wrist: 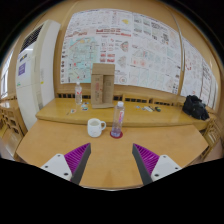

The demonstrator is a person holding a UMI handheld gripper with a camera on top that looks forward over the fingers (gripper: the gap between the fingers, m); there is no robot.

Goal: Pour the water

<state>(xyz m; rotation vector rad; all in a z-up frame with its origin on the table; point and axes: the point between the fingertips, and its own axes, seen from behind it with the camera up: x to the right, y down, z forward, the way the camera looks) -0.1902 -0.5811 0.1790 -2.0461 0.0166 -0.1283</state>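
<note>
A clear water bottle with a pink cap and pink base [117,120] stands upright on the wooden table [110,160]. A white mug [95,127] sits just to its left, handle toward the bottle. Both are well beyond my gripper [111,160], whose two fingers with purple pads [76,157] stand wide apart low over the table's near part. Nothing is between the fingers. My gripper is open.
A second wooden table [60,110] behind carries a brown paper bag [102,86], a small clear bottle [79,95] and a dark bag [196,107] at its right end. Posters cover the back wall. An air conditioner [31,68] stands at the left.
</note>
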